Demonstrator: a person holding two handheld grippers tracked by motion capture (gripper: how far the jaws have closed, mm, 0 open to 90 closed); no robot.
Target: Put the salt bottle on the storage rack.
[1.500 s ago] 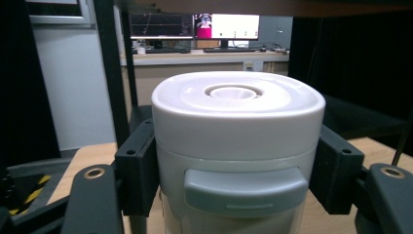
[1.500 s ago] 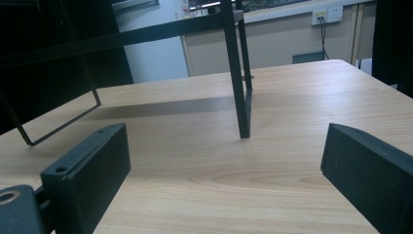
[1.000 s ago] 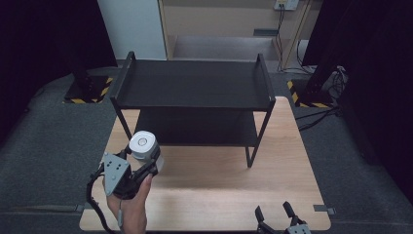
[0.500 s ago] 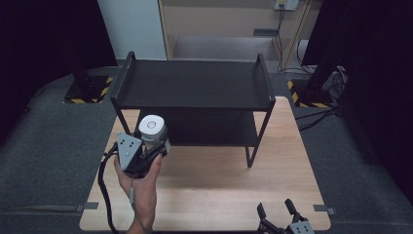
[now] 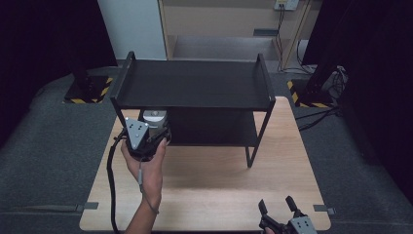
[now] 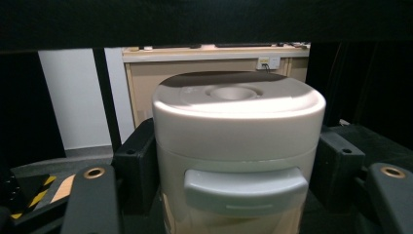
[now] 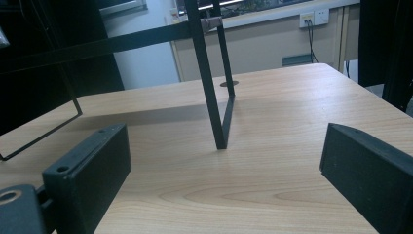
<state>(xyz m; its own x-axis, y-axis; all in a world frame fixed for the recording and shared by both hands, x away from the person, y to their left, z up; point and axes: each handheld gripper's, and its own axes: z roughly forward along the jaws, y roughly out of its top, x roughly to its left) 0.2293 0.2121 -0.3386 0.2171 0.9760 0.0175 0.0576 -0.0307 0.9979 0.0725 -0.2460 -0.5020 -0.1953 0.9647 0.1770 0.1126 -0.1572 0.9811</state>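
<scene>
A white lidded canister (image 5: 154, 118) (image 6: 237, 146) is clamped upright between the black jaws of my left gripper (image 5: 152, 127) (image 6: 236, 165), held by a hand at the left front of the black two-tier shelf (image 5: 195, 83). The canister sits at the mouth of the lower tier, its top half tucked under the upper shelf's front edge. My right gripper (image 5: 278, 207) (image 7: 224, 180) rests low at the table's near right edge, jaws spread wide with nothing between them, facing the shelf's front right leg (image 7: 209, 92).
The wooden table (image 5: 214, 180) lies between the shelf and the near edge. A white cabinet and beige wall unit (image 5: 219, 24) stand behind the shelf. Dark stands with hazard-striped bases (image 5: 87, 92) flank the table on grey carpet.
My left gripper carried the canister forward and slightly right, from the open table near the front left to the lower shelf's opening. The right gripper stayed put.
</scene>
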